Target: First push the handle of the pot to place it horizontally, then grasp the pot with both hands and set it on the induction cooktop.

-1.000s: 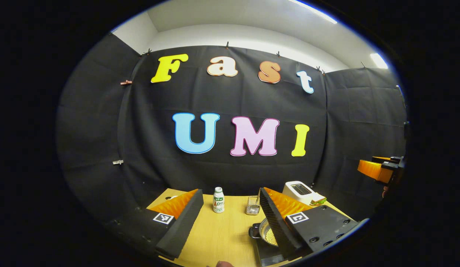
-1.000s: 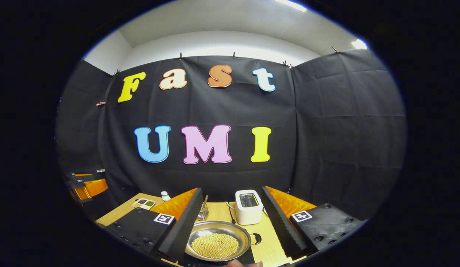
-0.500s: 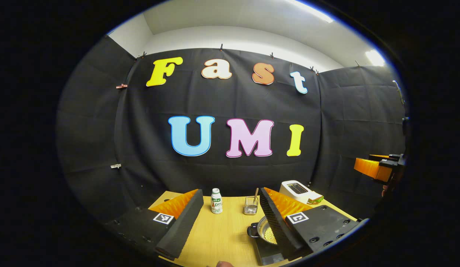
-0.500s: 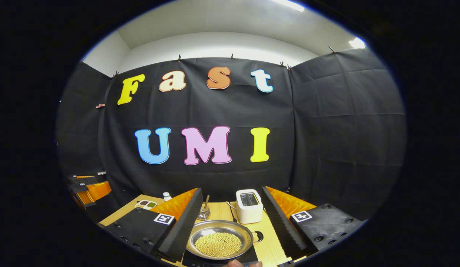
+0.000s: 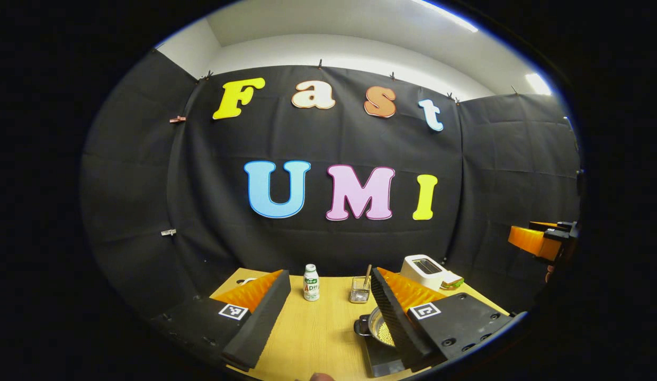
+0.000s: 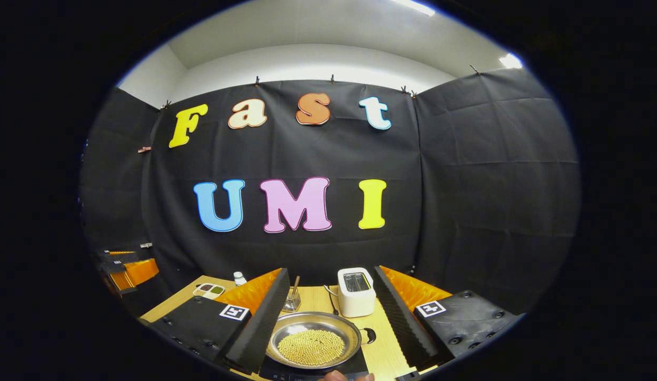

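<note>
Pot [image 6: 313, 346] on cooktop [image 6: 354, 366], toaster [image 6: 356, 291] behind, utensil rack [image 6: 292, 301] beside.

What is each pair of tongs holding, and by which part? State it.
Nothing is held. Left tongs and right tongs are both open, and the pot sits free on the cooktop.

wooden table [image 6: 384, 346] bearing toaster [image 6: 356, 291], cooktop [image 6: 354, 366]

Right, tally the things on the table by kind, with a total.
Pot: 1
Induction cooktop: 1
Toaster: 1
Bottle: 1
Wire basket: 1
Small tray: 1
Sandwich: 1
Total: 7
</note>
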Tool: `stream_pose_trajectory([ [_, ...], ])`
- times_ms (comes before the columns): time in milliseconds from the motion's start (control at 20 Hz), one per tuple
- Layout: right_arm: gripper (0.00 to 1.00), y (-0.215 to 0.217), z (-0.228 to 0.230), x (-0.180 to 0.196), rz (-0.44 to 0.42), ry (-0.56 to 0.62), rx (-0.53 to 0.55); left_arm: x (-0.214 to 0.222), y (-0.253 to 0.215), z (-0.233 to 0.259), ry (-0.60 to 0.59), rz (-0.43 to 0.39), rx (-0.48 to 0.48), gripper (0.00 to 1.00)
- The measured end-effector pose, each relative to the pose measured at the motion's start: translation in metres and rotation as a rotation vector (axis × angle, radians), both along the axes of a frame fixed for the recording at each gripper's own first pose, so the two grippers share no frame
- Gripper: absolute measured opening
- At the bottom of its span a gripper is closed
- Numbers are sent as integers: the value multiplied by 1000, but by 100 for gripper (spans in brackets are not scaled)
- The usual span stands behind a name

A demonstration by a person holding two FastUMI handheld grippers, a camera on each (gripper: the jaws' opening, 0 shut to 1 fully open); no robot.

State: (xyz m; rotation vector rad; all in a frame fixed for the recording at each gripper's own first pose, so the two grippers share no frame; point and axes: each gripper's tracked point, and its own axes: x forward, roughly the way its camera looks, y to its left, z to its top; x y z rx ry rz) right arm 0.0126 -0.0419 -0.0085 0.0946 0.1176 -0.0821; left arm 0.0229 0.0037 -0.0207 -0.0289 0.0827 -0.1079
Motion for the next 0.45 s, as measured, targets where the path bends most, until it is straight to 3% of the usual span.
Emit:
stream_pose_trajectory([
  [450,98,-4,-4,-2,15,1,-7,-3,-1,3,-4,20,10,95],
])
